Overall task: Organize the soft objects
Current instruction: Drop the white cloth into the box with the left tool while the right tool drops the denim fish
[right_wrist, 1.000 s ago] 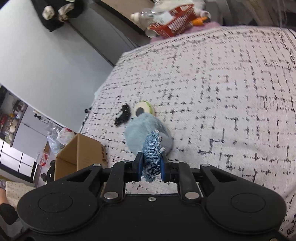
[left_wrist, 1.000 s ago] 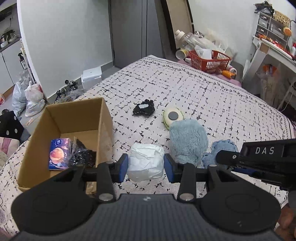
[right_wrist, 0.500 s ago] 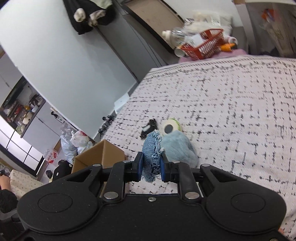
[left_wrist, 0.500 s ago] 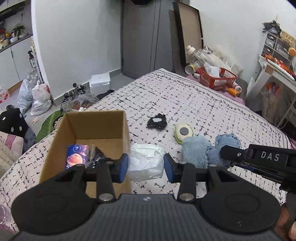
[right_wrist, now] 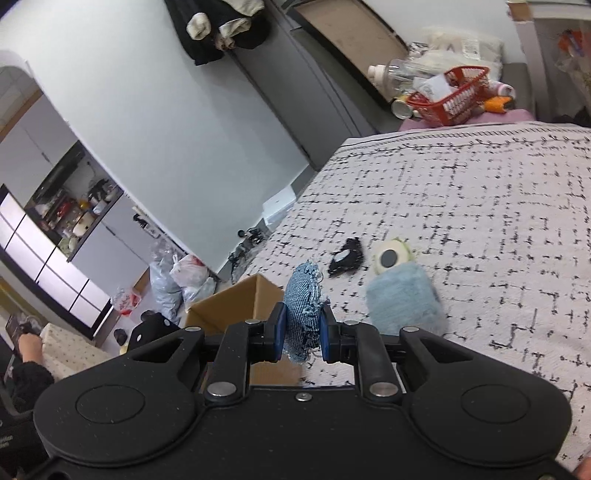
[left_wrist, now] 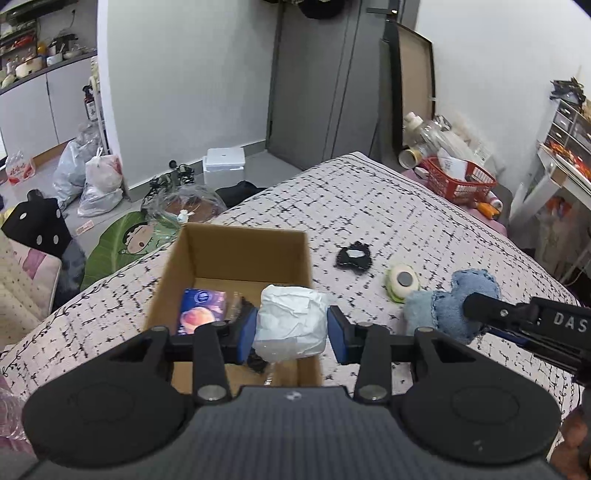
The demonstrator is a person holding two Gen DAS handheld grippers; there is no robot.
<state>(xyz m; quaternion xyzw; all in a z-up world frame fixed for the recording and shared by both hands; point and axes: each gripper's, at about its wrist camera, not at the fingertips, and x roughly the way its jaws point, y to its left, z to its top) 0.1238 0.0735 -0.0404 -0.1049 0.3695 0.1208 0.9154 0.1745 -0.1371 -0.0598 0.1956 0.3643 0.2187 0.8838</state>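
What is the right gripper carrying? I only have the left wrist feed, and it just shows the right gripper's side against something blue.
Observer: A denim pouch with frayed edges, pinched between the right gripper's blue pads.
Operator: Is it off the bed?
Observer: It looks lifted; in the right wrist view it hangs in front of the cardboard box, with the fluffy blue toy lying on the bedspread beside it.
Operator: Anything else my feed misses?
Observer: A dark garment hangs on the wall high above, out of the left wrist view's frame.
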